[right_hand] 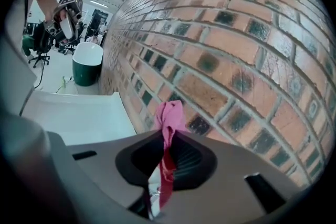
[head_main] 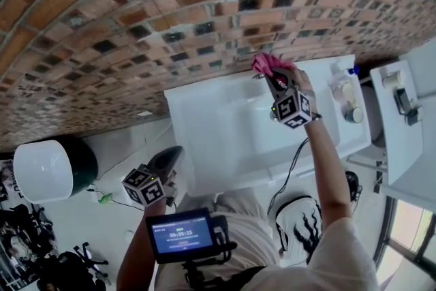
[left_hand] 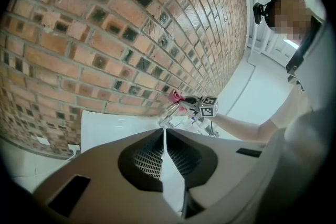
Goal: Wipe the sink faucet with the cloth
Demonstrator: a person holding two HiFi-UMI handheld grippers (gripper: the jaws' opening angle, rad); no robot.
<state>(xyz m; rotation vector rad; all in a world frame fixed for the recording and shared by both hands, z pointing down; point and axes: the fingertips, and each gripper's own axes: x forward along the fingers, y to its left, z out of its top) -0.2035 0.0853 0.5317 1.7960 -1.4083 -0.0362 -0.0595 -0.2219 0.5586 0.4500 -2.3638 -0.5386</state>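
The right gripper (right_hand: 167, 157) pinches the pink cloth (right_hand: 170, 115) just above the faucet (left_hand: 168, 114) at the sink's (head_main: 218, 133) back edge, while the left gripper (left_hand: 164, 157) is pressed together empty; wiping seems barely begun.

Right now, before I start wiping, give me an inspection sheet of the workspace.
Surface: white sink against the wall; nothing seen in the basin.
Job's things: pink cloth bunched up by the faucet at the sink's back; touching or not, cannot tell.
Clutter: bottles on the sink's right end.
Grippers: right gripper shut on the cloth; left gripper shut, nothing in it, held low, left of the sink.
Cables: one cable hangs below the right gripper across the sink's front; a floor cable lies at left.
Surroundings: brick wall behind; bin on the floor at left; cabinet at right.
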